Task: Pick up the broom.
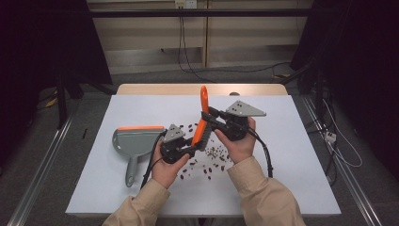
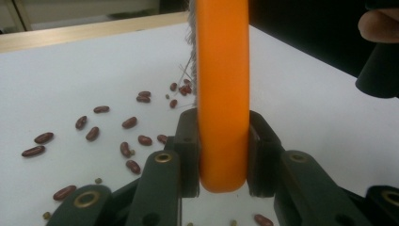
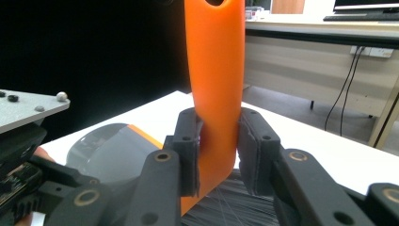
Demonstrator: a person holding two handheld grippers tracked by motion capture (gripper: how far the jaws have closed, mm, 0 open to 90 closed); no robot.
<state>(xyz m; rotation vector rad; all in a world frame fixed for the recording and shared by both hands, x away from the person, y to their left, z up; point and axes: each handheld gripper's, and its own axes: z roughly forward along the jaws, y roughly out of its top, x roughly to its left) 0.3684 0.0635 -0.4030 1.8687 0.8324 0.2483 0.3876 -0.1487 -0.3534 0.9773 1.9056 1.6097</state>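
The orange brush (image 1: 202, 117), mid-frame above the tabletop (image 1: 291, 155), looks light, stiff, smooth; best held at its handle. The left gripper (image 2: 222, 155) clamps it; the right gripper (image 3: 217, 155) stands slightly slack around it. Beans (image 1: 214, 153) lie below.

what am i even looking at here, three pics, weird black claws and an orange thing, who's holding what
A person sits at a table with a hand-held two-jaw gripper in each hand; no robot arm is involved. The wide picture comes from a camera above, looking down on the white table. The other two come from small cameras riding on each gripper, looking along its black jaws.

On the table lie scattered red-brown beans and a grey dustpan with an orange edge.

The orange thing is a hand brush. The left gripper is clamped on one end of it. The right gripper has its jaws around the handle near the bristles; one pad touches it, while a small gap shows at the other, so that grip looks loosened.
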